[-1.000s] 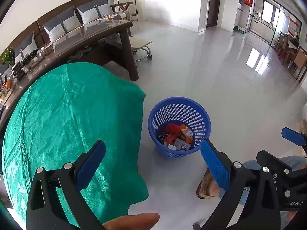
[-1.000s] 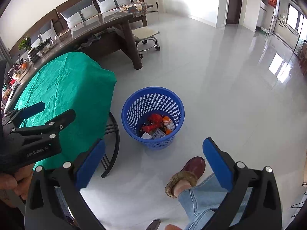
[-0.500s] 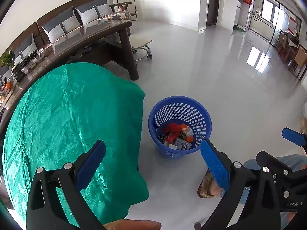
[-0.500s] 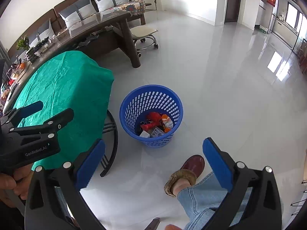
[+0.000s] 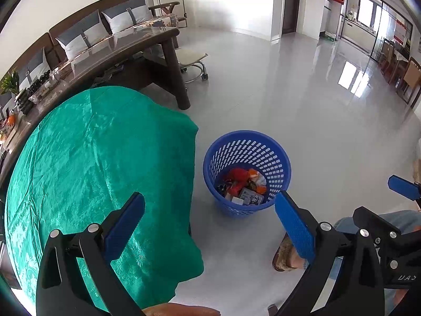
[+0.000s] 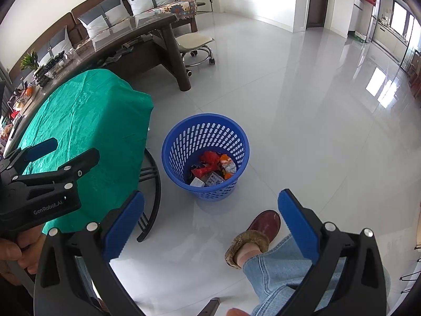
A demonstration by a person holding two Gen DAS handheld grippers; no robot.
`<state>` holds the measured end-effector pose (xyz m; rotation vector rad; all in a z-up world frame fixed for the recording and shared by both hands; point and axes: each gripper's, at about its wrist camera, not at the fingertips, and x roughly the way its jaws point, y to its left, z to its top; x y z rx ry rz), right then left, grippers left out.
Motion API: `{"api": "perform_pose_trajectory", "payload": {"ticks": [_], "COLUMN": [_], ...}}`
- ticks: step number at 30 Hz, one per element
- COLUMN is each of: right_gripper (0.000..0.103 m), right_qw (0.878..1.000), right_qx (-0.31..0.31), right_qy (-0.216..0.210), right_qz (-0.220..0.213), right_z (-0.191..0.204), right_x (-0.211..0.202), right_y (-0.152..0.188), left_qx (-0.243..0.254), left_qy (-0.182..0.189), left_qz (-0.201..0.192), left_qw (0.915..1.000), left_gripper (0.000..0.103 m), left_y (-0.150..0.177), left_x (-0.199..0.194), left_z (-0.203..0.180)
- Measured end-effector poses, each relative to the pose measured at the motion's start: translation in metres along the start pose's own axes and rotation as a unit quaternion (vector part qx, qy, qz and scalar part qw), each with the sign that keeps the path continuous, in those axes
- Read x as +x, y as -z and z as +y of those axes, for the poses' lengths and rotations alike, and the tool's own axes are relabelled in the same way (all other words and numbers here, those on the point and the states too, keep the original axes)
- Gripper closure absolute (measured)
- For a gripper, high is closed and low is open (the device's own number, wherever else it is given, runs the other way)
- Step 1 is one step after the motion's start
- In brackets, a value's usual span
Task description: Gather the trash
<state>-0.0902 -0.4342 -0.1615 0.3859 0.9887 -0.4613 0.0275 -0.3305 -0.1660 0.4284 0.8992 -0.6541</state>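
Note:
A blue perforated waste basket (image 5: 247,175) (image 6: 205,156) stands on the pale tiled floor beside a table draped in green cloth (image 5: 100,173) (image 6: 86,131). Red, orange and white wrappers (image 5: 242,185) (image 6: 211,169) lie in its bottom. My left gripper (image 5: 210,220) hangs open over the cloth's corner, nothing between its blue pads. My right gripper (image 6: 211,220) is open too, above the floor in front of the basket, and holds nothing. No loose trash shows on the green cloth.
A person's foot in a dark red slipper (image 6: 254,233) and a jeans leg (image 6: 294,271) rest on the floor near the basket. A long dark wooden desk (image 5: 118,52), a wheeled stool (image 6: 196,46) and a sofa with cushions (image 6: 123,10) stand behind the table. Open floor spreads to the right.
Both grippers stay open and empty. The views drift only slightly; the basket sits a touch higher in the right wrist view than before.

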Motion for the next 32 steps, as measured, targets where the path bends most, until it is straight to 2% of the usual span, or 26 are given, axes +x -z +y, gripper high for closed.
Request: {"api": "perform_pose_trajectory", "payload": {"ticks": [13,26,32], "right_gripper": [0.005,0.005,0.005], "right_qw": [1.000,1.000,1.000], "right_qx": [0.003,0.010,-0.014], "right_qy": [0.005,0.013,0.021], "right_qz": [0.003,0.004,0.002], "right_z": [-0.004,-0.009,0.012], "right_x": [0.002,0.002,0.003], "right_y": [0.000,0.000,-0.009], "left_qx": [0.016,0.018,-0.018], "left_qy": [-0.003,0.008,0.023], "left_qz": [0.001,-0.003,0.004], "left_qw": [0.9999,0.9998,0.9996], "left_gripper": [0.005,0.005,0.005], "left_y": [-0.001,-0.001,-0.004], "left_x": [0.001,0.000,-0.005], "left_z": [-0.009,-0.015,0.016]}}
